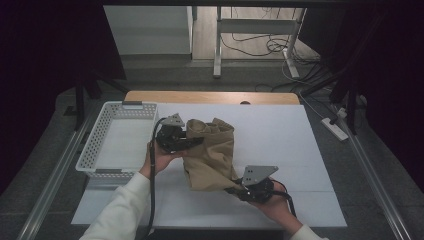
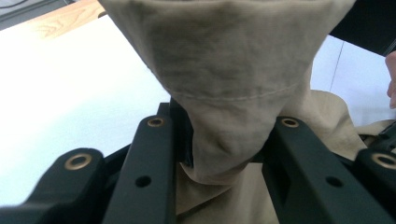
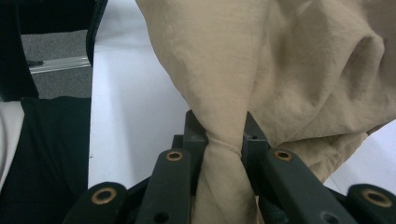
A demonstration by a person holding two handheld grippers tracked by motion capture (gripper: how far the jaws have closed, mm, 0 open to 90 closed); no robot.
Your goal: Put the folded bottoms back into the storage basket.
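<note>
A crumpled tan cloth garment (image 1: 211, 155) lies bunched at the middle of the white table (image 1: 280, 135). At its upper left edge my left gripper (image 1: 192, 141) is shut on a fold of the tan cloth (image 2: 224, 140), which fans out upward with a stitched hem. My right gripper (image 1: 235, 189) pinches the lower right corner, and its jaws squeeze a narrow bunch of the tan cloth (image 3: 224, 149). A hand holds each gripper, with white sleeves coming in from the bottom of the high view.
A white perforated plastic basket (image 1: 102, 131) stands at the table's left, just beside my left gripper. A wooden strip (image 1: 210, 97) runs along the table's far edge. Beyond it are a desk frame and cables on the floor (image 1: 260, 42).
</note>
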